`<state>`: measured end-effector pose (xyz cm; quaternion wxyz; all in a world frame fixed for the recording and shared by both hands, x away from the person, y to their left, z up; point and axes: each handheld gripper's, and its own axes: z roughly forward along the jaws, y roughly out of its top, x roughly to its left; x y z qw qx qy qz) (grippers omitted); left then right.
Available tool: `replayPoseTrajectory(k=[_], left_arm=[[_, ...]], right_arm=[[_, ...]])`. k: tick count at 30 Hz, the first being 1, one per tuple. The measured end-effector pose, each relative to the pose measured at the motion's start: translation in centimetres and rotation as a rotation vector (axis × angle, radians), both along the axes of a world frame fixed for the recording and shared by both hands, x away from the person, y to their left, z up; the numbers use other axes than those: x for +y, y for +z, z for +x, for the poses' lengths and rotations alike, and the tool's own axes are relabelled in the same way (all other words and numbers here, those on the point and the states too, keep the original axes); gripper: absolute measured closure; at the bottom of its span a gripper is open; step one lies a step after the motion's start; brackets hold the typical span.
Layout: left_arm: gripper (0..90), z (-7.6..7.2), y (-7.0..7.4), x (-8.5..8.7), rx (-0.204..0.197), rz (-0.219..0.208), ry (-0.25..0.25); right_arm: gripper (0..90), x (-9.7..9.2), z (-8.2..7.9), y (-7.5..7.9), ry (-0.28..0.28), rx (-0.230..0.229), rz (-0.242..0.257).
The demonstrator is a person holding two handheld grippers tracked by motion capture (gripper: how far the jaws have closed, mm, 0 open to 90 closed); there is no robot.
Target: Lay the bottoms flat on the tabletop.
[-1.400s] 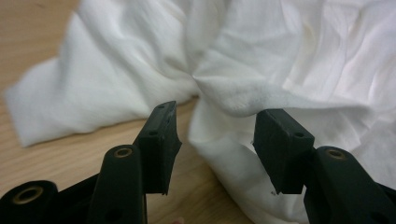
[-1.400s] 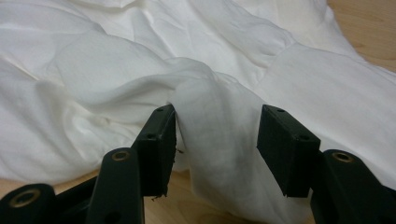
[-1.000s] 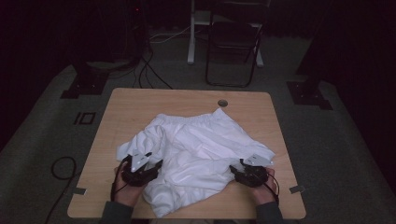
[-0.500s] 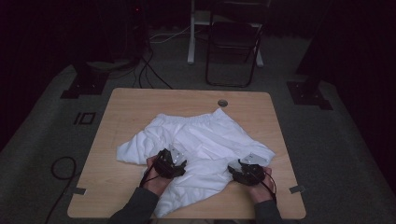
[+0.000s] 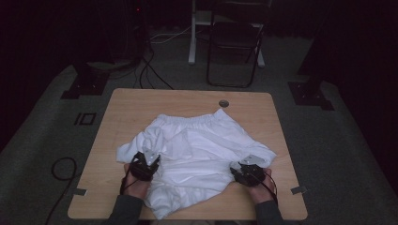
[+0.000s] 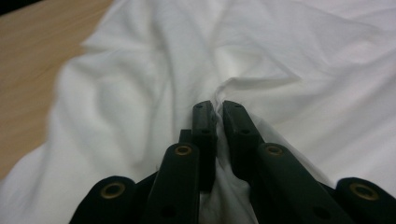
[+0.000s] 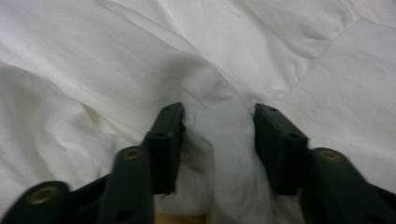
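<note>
Each hand-held gripper (image 6: 218, 112) has matte black jaws with brass-ringed screw holes; the person wears dark sleeves (image 5: 124, 211).

Left tongs (image 5: 151, 161) at seven o'clock have just been closing, jaws nearly together on pinched cloth. Right tongs (image 5: 238, 169) at five o'clock stand part-closed round a bunched fold.

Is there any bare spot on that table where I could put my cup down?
Yes: the far strip of the table behind the white shorts, near the round hole, and the left edge. The near side is crowded by the cloth and both grippers.
</note>
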<state>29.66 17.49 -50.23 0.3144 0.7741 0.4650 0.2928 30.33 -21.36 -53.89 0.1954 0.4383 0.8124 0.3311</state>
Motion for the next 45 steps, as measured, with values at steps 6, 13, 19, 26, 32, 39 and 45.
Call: replayPoseTrajectory(k=[6,13,19,26,32,39,45], left_arm=[[84.2,-0.6,0.2,2.3,-0.007,0.002,0.042],[80.9,-1.1,-0.3,3.2,0.020,-0.053,0.041],[63.0,-1.7,-0.1,3.9,0.009,-0.115,0.019],[57.7,-1.4,-0.1,3.9,-0.002,-0.117,0.040],[54.3,0.3,-1.4,2.0,0.041,-0.095,-0.028],[59.5,2.1,-2.8,0.6,0.076,-0.042,-0.013],[64.5,3.4,-3.5,0.6,0.083,-0.034,0.021]], right_arm=[[74.2,0.2,-0.1,0.2,0.011,0.011,-0.005],[81.9,0.0,-0.5,0.7,0.007,0.015,-0.024],[82.1,-1.4,-1.3,1.0,-0.050,0.016,-0.054],[59.1,-2.8,-1.7,2.2,-0.085,-0.039,0.004],[48.1,-0.6,-1.7,3.8,-0.006,-0.114,0.063],[42.9,4.2,0.5,3.5,0.086,-0.101,0.067],[43.2,7.2,2.4,1.2,0.124,-0.036,0.039]])
